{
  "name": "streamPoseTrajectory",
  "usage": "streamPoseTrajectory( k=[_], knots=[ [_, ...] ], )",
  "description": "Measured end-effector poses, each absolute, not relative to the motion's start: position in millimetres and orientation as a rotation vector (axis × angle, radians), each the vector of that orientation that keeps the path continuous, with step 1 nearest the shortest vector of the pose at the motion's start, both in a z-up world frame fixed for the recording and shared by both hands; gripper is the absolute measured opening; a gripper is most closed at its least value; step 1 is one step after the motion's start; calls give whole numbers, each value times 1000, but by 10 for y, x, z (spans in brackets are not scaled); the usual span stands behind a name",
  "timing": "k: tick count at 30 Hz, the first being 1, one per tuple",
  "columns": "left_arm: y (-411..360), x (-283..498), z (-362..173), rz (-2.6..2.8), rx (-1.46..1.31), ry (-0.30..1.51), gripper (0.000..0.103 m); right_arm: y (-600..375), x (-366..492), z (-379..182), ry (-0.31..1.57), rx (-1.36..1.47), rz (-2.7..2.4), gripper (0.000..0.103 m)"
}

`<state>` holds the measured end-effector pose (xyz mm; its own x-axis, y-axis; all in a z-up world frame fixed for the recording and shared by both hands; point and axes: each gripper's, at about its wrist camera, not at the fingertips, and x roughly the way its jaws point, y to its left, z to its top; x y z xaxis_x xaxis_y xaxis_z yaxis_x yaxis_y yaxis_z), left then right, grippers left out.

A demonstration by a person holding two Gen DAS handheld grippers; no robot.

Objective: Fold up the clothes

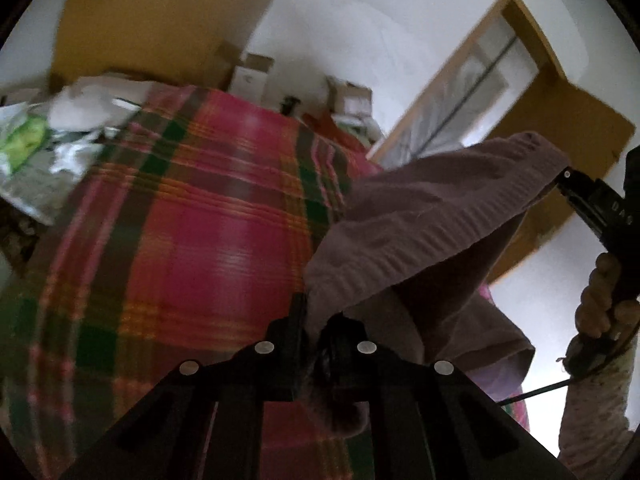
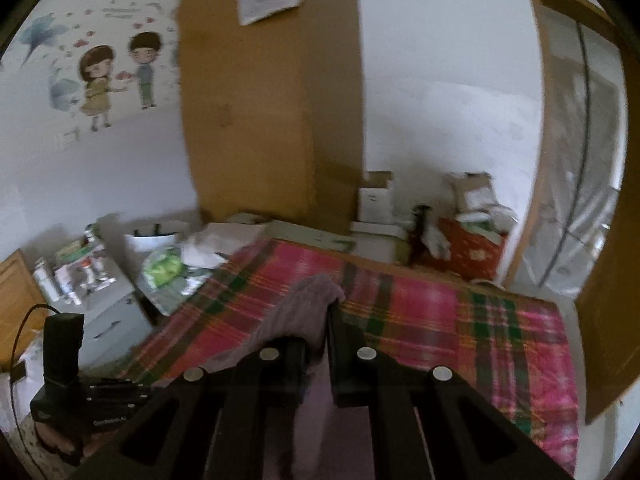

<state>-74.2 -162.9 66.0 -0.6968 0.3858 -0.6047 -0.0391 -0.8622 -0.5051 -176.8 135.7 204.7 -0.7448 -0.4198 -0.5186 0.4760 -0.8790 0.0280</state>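
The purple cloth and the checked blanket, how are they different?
The purple cloth is plain, and the checked blanket has pink, green and orange stripes. The cloth is held up by the left gripper and the right gripper; the blanket lies flat. Both are fabric.

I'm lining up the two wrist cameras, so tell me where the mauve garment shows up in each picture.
Left wrist view: the mauve garment stretches from bottom centre, in the left gripper, up to the right gripper at the right edge.
Right wrist view: it sits at lower centre, pinched in the right gripper, draping left toward the left gripper.
Shared landmark: the plaid bedspread beneath it.
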Motion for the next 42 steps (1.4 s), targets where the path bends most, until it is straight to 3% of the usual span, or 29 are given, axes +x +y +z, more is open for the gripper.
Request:
streamPoseTrajectory(
  k=[13, 20, 36, 42],
  knots=[
    [-2499, 32, 411, 2729, -1073, -939, 10, 138, -1653, 2016, 124, 659, -2301, 8],
    [-2702, 147, 203, 2721, -1144, -1034, 10, -347, -1945, 1673, 77, 762, -2218, 8],
    [-2786, 33, 3, 2724, -1301, -1045, 10, -605, -2568, 826, 78, 1115, -2154, 11],
    [-2783, 131, 102, 2747, -1296, -1050, 19, -391, -2421, 904, 159, 1147, -2135, 26]
  ],
)
